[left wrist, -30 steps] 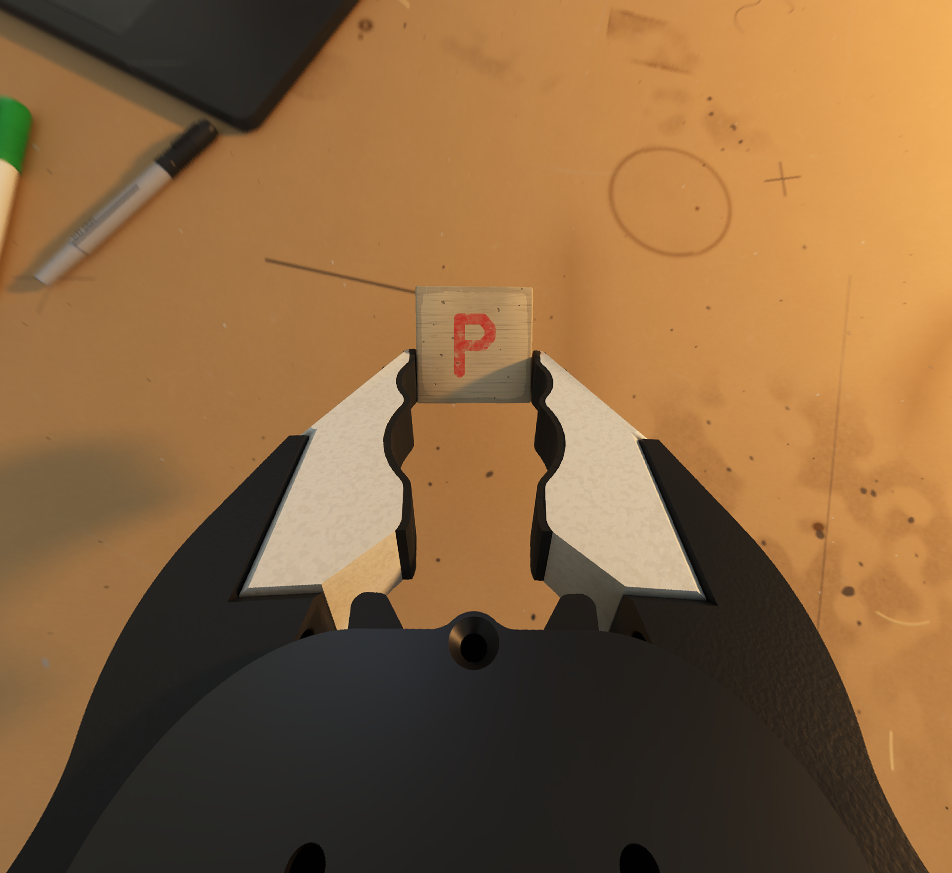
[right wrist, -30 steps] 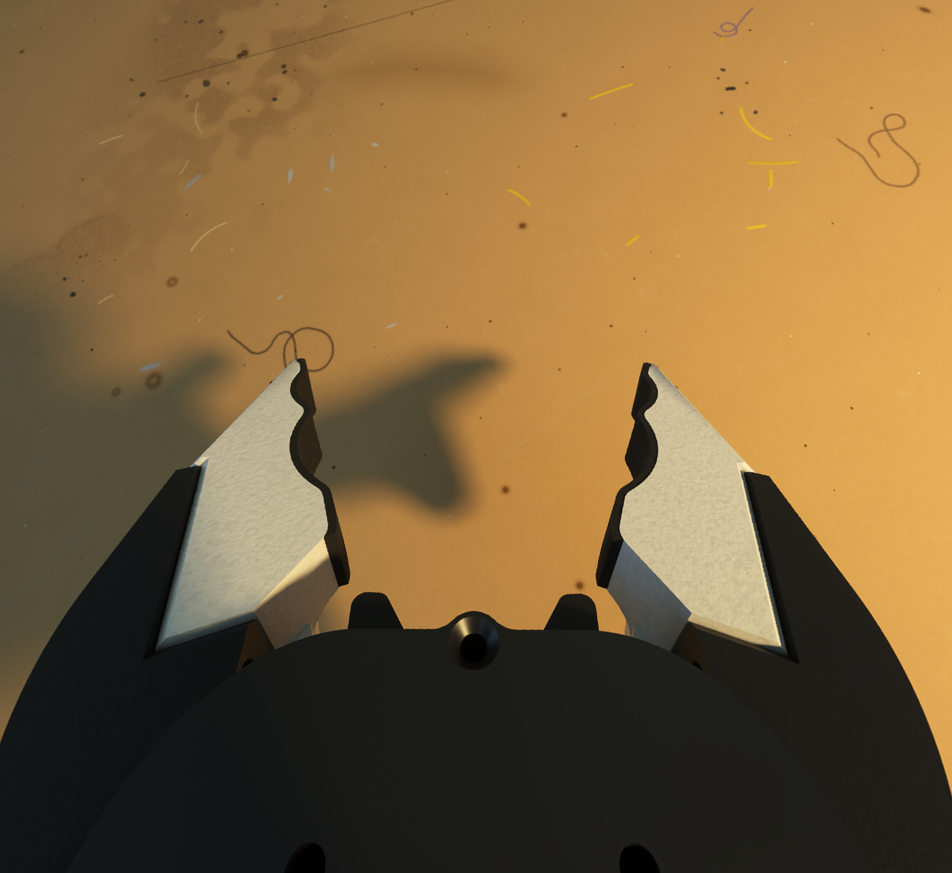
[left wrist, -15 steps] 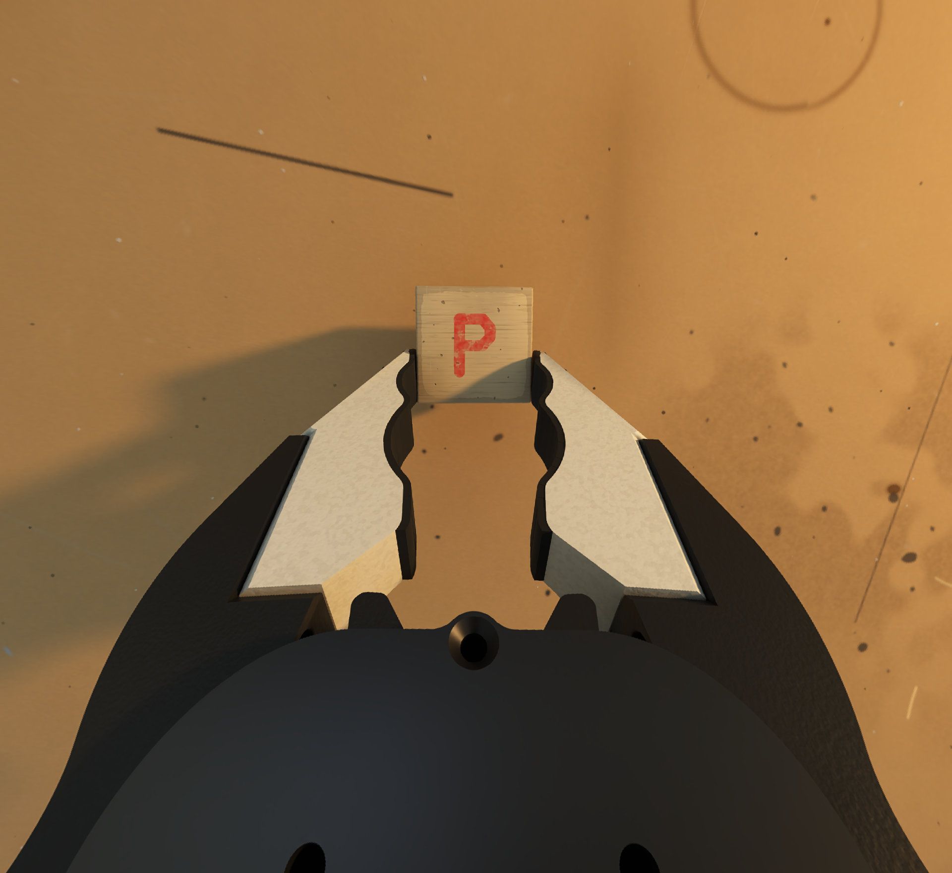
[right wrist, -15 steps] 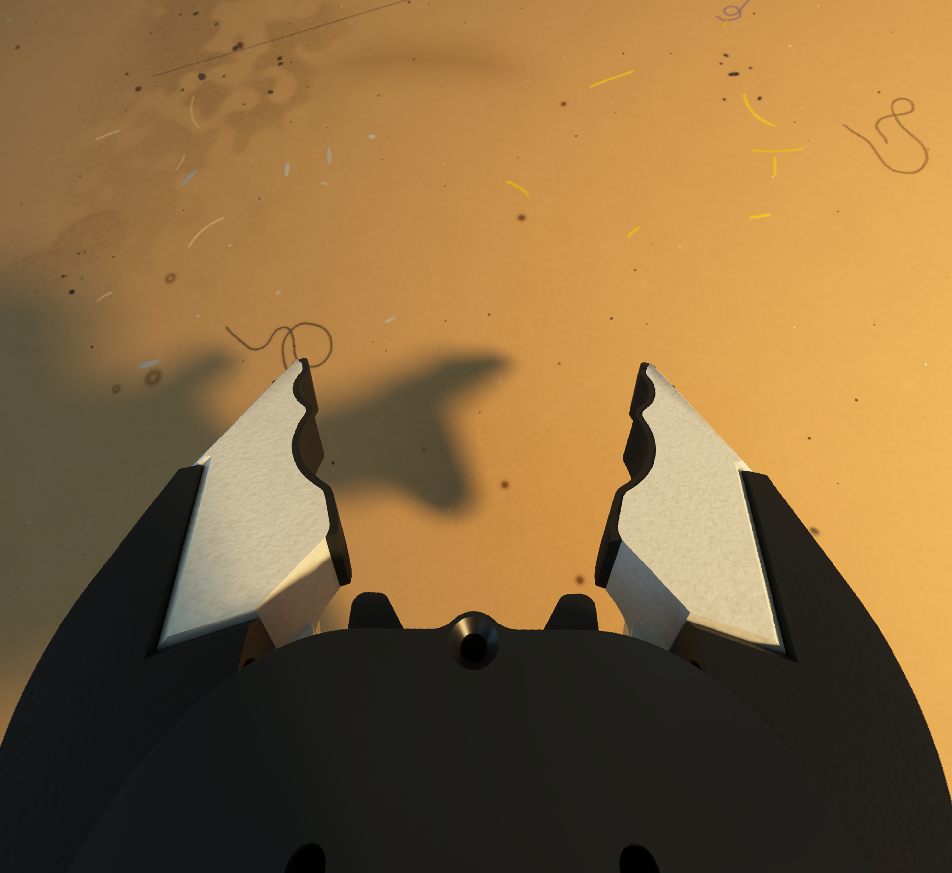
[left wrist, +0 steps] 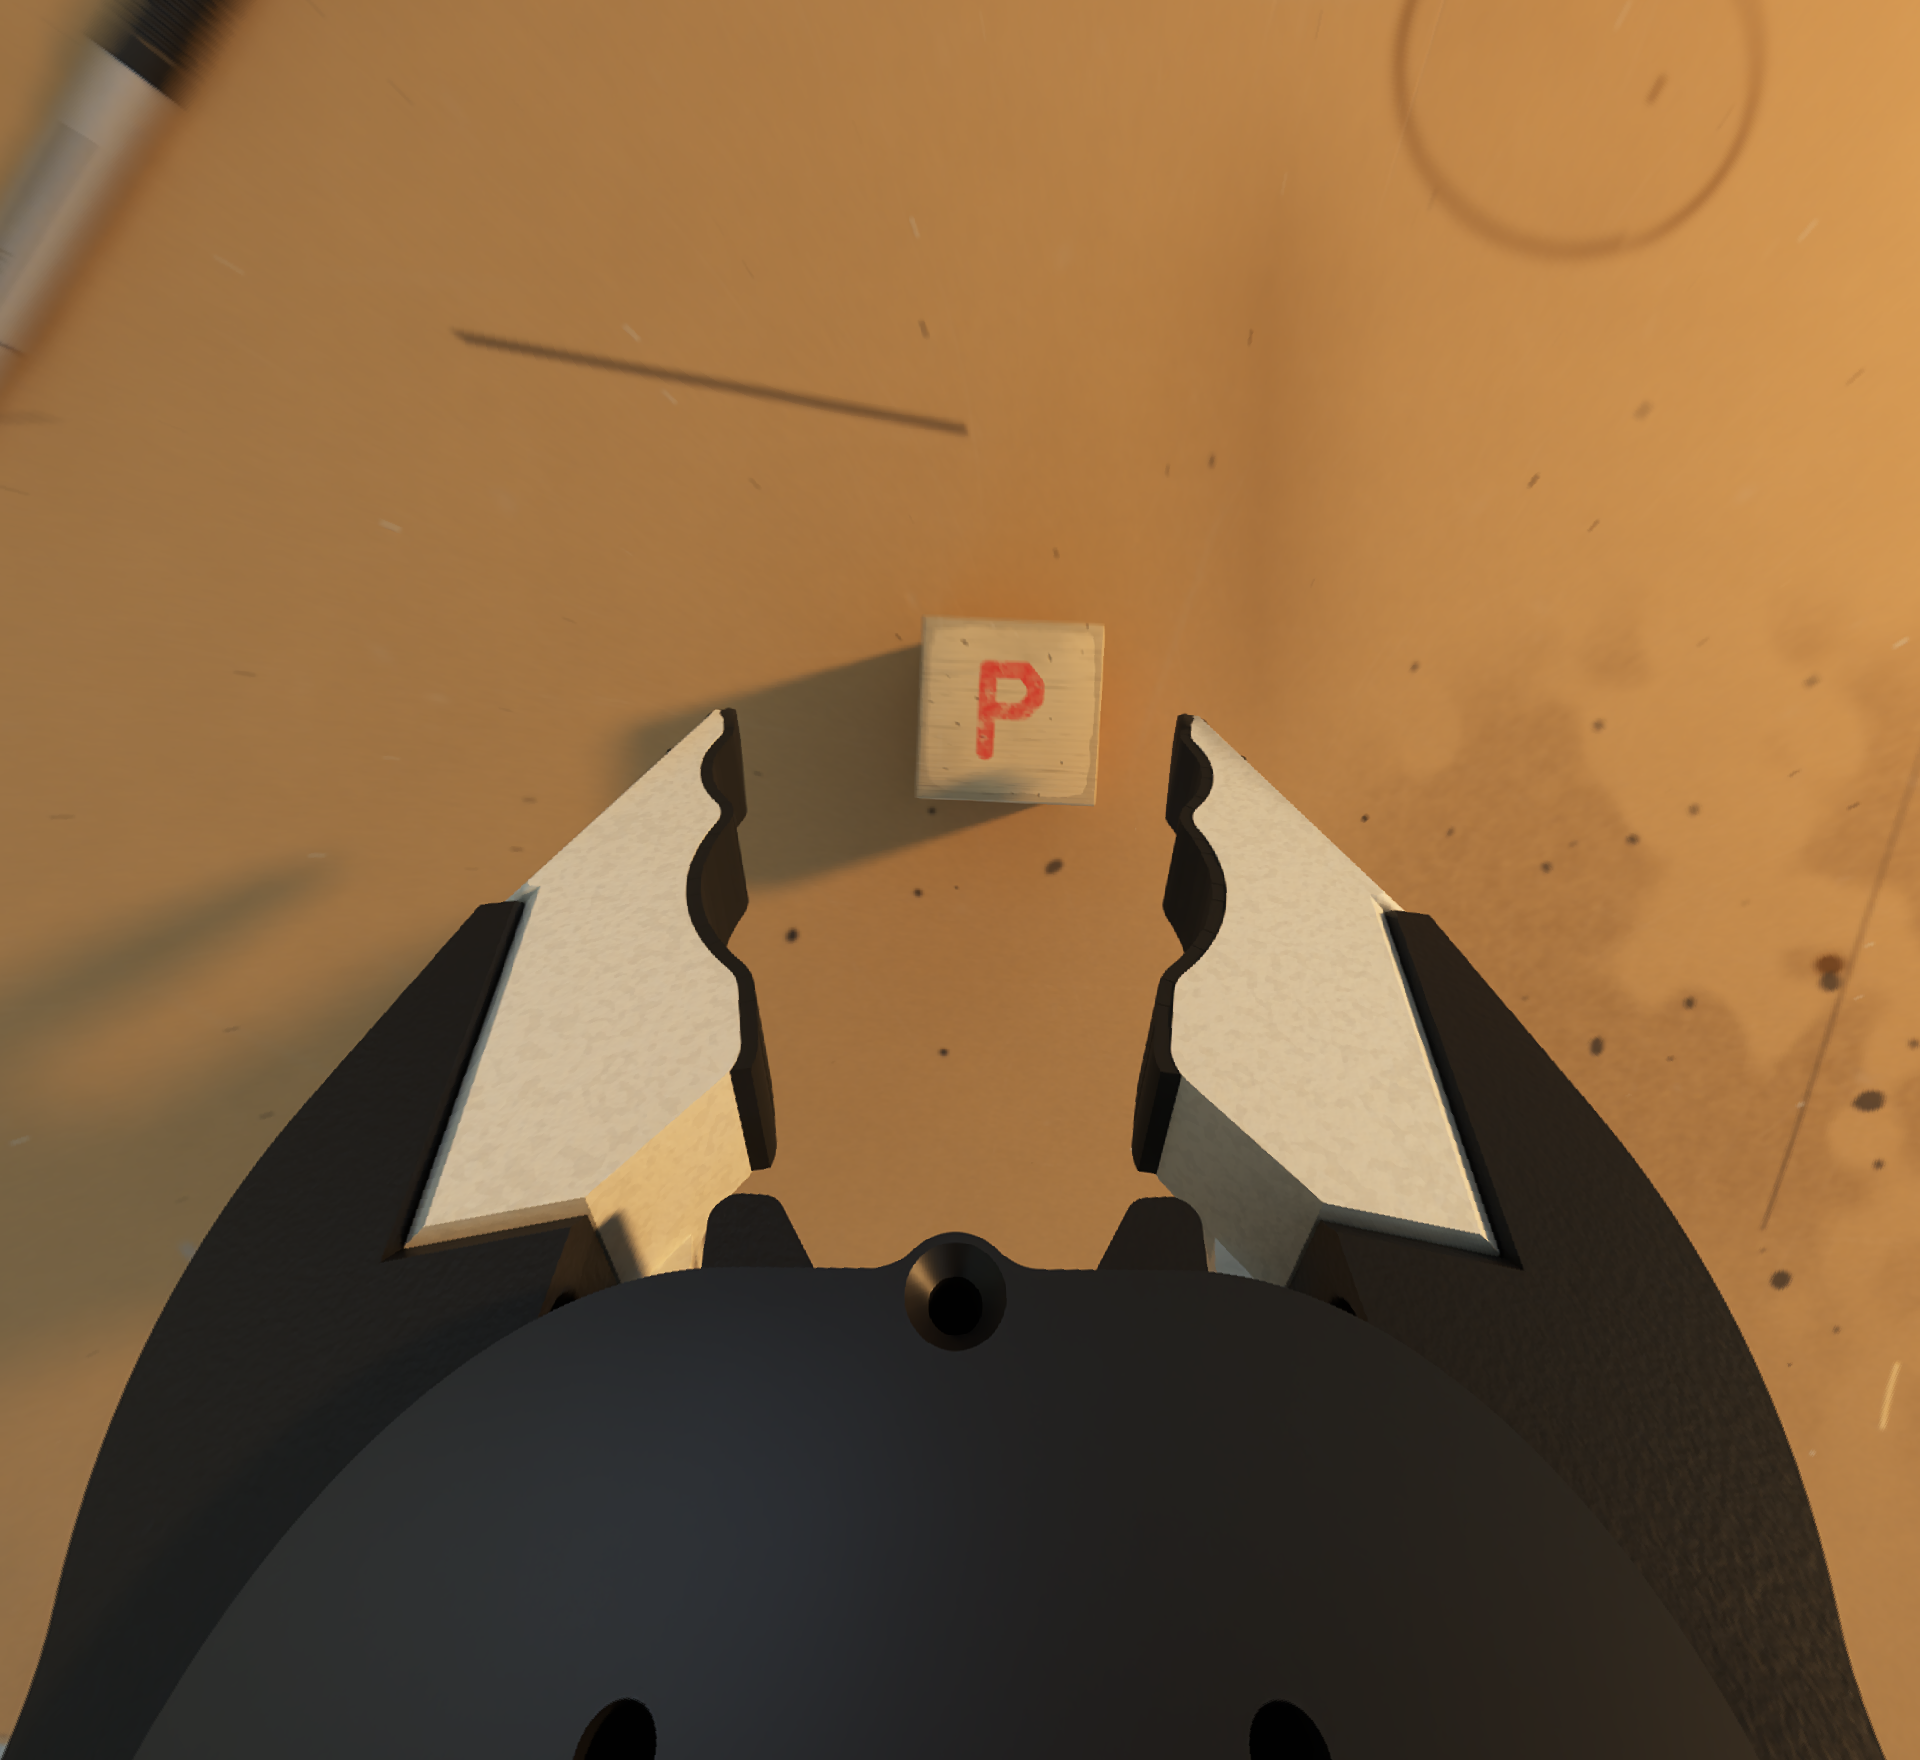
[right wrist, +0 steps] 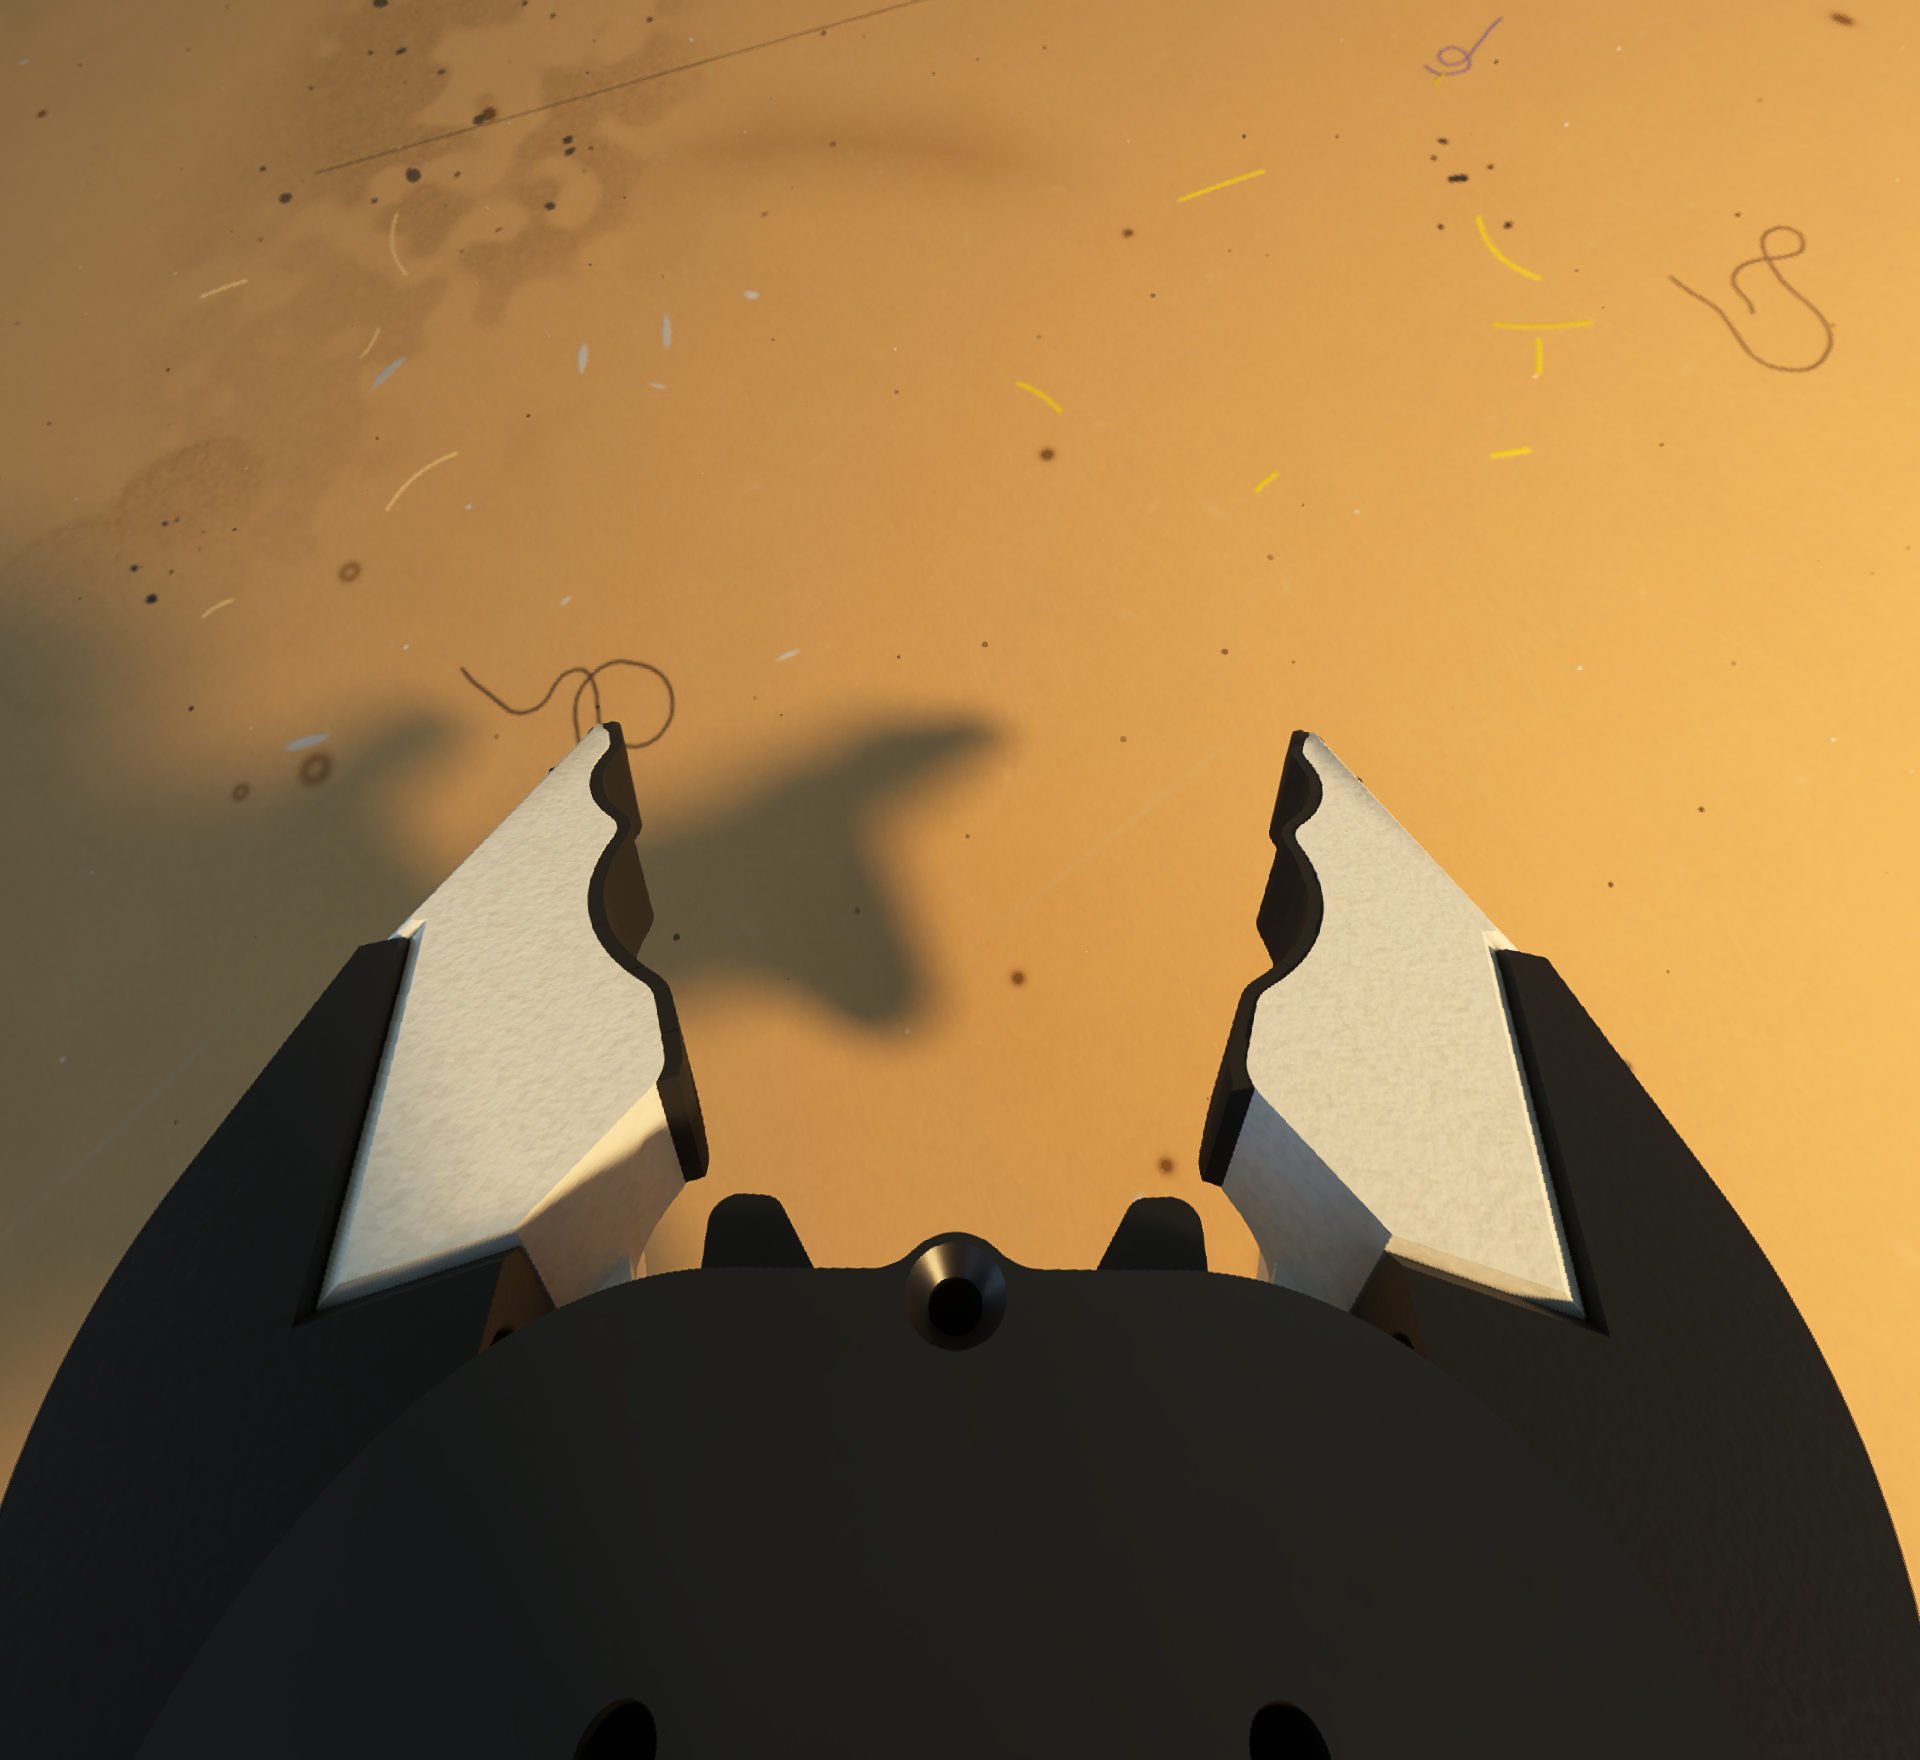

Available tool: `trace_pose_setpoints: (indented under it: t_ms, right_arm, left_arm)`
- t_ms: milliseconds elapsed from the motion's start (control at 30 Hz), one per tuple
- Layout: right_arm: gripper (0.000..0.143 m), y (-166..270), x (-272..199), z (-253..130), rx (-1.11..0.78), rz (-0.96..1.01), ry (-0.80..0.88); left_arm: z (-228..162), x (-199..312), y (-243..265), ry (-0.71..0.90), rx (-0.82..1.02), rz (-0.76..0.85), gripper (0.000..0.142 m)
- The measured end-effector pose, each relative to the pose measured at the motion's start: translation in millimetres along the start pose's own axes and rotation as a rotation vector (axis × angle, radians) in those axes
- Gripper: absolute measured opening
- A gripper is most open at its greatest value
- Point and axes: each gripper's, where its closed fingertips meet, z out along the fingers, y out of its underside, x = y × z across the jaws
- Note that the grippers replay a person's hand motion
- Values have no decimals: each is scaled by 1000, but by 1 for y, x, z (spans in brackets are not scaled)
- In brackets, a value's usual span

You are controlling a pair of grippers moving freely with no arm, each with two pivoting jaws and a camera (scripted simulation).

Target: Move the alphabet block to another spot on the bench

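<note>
Left wrist view: left tongs point(left wrist: 954, 715) released, clear of alphabet block point(left wrist: 1009, 711), which rests on desk point(left wrist: 623, 152) between the tips. Judged step: retreat straight back, no sideways brush. Marker point(left wrist: 99, 100) at 11 o'clock, blurred, cropped. Right tongs point(right wrist: 951, 731) spread, empty.

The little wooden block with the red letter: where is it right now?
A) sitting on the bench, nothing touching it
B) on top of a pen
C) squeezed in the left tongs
A: the block sits on the bench, left tongs open and clear of it.
</note>
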Motion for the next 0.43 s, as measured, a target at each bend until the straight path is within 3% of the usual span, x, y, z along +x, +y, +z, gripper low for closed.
trace_pose_setpoints:
  t_ms: [100,233,433]
  right_arm:
    - [122,-4,-1,-2,8,-10,5]
    - [122,-14,-3,-4,23,-28,9]
    - [122,-42,-7,-6,38,-78,9]
  left_arm:
    - [-43,0,-27,-25,168,8,84]
    - [-87,46,-52,6,289,133,82]
    - [-73,162,-50,125,219,420,81]
